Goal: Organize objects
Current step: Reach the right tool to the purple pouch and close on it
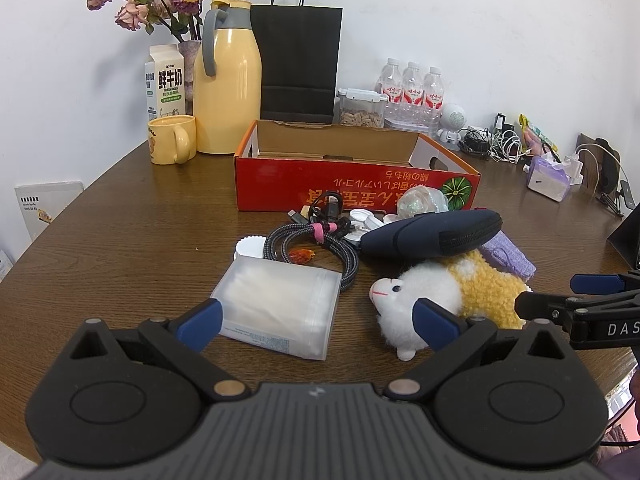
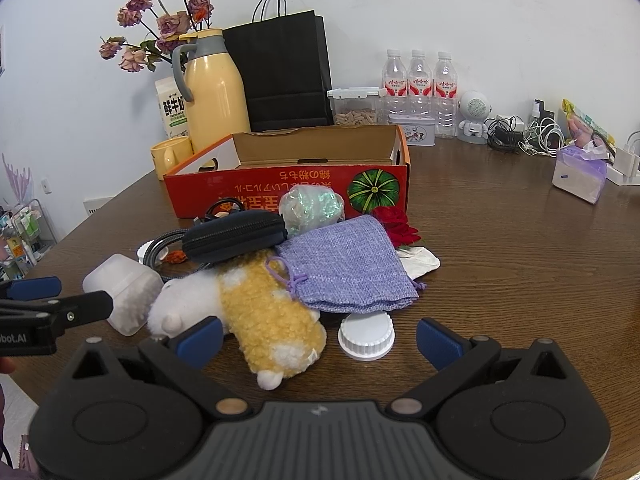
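Note:
A pile of loose objects lies before an empty red cardboard box [image 1: 352, 184] [image 2: 280, 188]. It holds a frosted plastic box [image 1: 280, 312] [image 2: 122, 292], a white and yellow plush toy [image 1: 452, 300] [image 2: 256, 312], a dark zip pouch [image 1: 432, 232] [image 2: 236, 236], a coiled braided cable [image 1: 316, 248], a purple cloth bag [image 2: 344, 268], a white lid [image 2: 366, 336] and a red rose [image 2: 396, 226]. My left gripper [image 1: 318, 320] is open, just short of the plastic box and the plush. My right gripper [image 2: 320, 338] is open over the plush's rear and the lid.
At the back stand a yellow thermos [image 1: 226, 80], a yellow mug [image 1: 172, 138], a milk carton [image 1: 166, 80], a black paper bag [image 1: 298, 60], water bottles [image 1: 412, 88], a snack container [image 1: 362, 110], tangled chargers [image 1: 492, 142] and a tissue pack [image 2: 580, 176]. The brown table [image 1: 140, 240] curves away at left.

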`<action>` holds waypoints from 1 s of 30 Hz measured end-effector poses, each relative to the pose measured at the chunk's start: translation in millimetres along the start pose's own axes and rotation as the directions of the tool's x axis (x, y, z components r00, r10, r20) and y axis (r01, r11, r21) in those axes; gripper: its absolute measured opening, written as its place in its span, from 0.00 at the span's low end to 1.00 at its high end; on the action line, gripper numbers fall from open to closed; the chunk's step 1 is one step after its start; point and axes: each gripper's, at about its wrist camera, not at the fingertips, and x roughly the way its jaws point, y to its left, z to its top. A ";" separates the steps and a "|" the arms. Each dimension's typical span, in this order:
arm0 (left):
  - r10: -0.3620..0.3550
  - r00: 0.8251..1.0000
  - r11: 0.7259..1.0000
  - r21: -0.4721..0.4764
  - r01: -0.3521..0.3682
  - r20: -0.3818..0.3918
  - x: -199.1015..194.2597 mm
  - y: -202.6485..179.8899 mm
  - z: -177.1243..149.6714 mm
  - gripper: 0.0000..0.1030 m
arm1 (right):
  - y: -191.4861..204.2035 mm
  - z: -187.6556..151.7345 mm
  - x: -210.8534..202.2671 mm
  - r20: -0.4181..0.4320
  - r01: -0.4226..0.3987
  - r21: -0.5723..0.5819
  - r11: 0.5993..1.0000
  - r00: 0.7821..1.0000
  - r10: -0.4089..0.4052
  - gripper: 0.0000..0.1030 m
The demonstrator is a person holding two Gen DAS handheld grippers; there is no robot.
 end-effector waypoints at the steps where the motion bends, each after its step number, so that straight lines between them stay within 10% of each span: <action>1: 0.000 1.000 1.000 -0.002 0.000 0.001 0.2 0.7 0.6 1.00 | 0.0 0.8 1.1 0.000 0.001 -0.001 1.000 1.000 -0.001 1.00; 30: 0.057 0.993 0.997 0.054 -0.052 -0.105 73.2 22.0 13.6 1.00 | -38.4 36.9 74.0 -0.032 -0.037 -0.040 0.999 0.999 0.035 1.00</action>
